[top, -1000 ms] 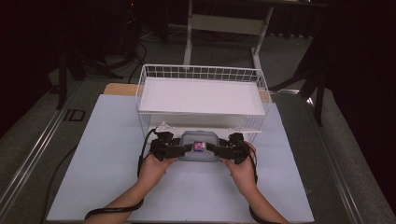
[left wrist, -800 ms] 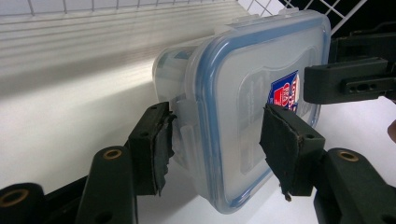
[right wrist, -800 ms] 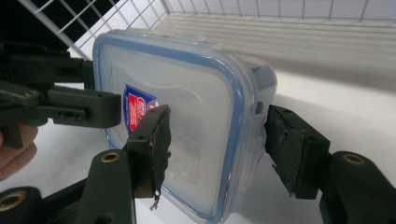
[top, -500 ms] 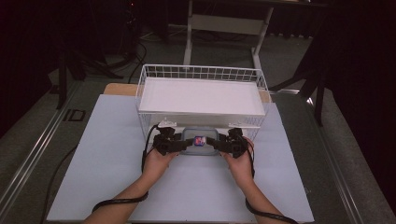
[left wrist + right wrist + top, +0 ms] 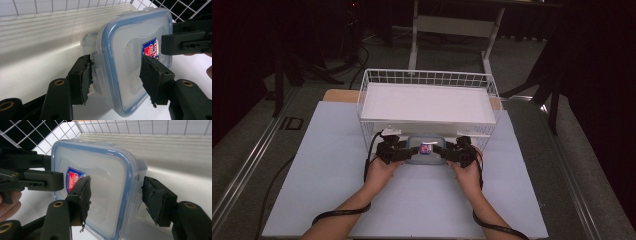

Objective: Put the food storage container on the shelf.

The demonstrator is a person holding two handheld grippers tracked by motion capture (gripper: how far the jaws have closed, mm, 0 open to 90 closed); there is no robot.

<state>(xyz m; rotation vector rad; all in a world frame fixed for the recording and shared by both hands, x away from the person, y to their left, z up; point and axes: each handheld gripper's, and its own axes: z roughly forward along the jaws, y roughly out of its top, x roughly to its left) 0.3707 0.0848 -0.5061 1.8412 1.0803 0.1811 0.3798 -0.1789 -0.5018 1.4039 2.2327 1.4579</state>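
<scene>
A clear plastic container (image 5: 426, 150) with a blue-rimmed lid and a red and blue sticker hangs between my two grippers, right against the front wall of the white wire basket (image 5: 428, 75). My left gripper (image 5: 404, 152) grips its left end. In the left gripper view the left gripper (image 5: 117, 77) has one pad on the side latch and the other on the lid of the container (image 5: 125, 57). My right gripper (image 5: 447, 152) holds the opposite end. In the right gripper view the right gripper (image 5: 119, 197) straddles the container (image 5: 100, 180), with pads on the lid and the side.
The basket holds a flat white panel (image 5: 427, 102) and stands at the back of a pale mat (image 5: 327, 170) on the table. Cables trail from both grippers along the forearms. Dark floor and a desk frame (image 5: 457, 25) lie beyond the table.
Both hands have carried the container forward and slightly down, from the open mat up to the basket's front wall. Both grips look the same.
</scene>
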